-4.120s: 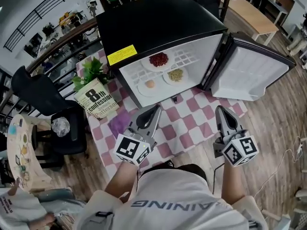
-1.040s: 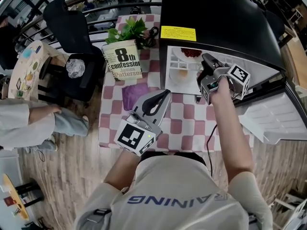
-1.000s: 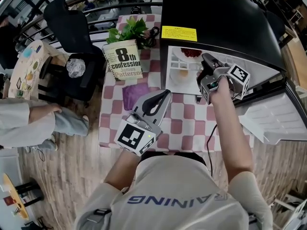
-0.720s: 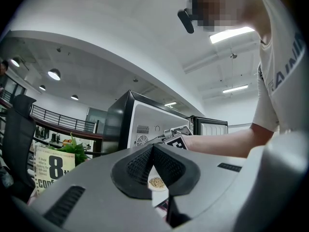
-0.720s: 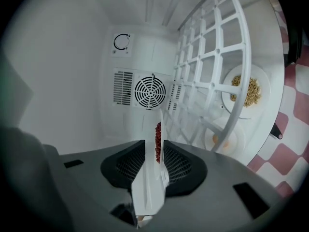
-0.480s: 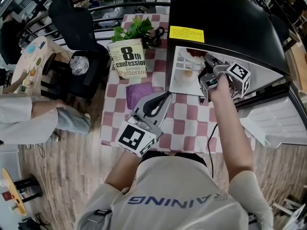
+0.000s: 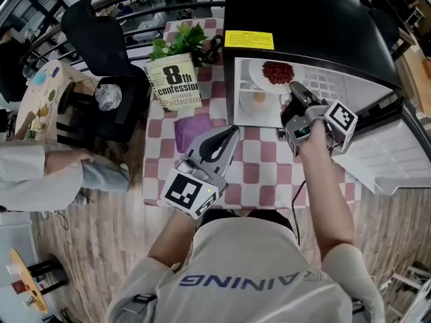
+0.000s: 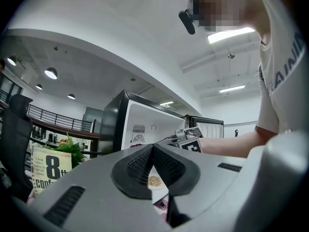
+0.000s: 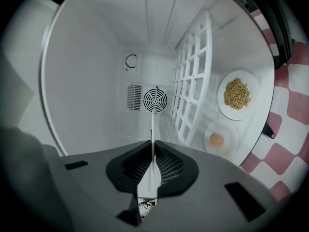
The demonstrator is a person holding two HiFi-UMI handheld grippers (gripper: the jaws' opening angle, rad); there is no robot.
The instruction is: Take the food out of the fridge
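So, bench point(image 7: 262, 173), left end: a book point(image 7: 176, 83) and a plant point(image 7: 182, 42) stand here. No food lies on the checked cloth.
Left tool point(image 7: 232, 133): jaws together with nothing between them, held level over the bench in front of the fridge. It has no part in the work yet.
Fridge point(image 7: 303, 19): stands on the bench with its front open and the white inside in view.
Plate with a small orange piece point(image 7: 258, 101): on the fridge floor near the front, untouched.
Plate of red food point(image 7: 276, 73): inside the opening, on the wire shelf level as far as I can judge.
Right tool point(image 9: 152, 146): reaches into the opening. Its jaws have just been closing and stand narrow on a thin white rim seen edge-on. Judged to be the rim of the plate of red food, since the tip sits at that plate's edge in the head view.
Plate of grain point(image 9: 236, 94): on the fridge floor beside the orange-piece plate, hidden in the head view.
Door point(image 7: 384, 160): swung wide to the right.
Done: door open, first plate gripped.
Left: draw that plate out and set it on the bench, then take the other two.
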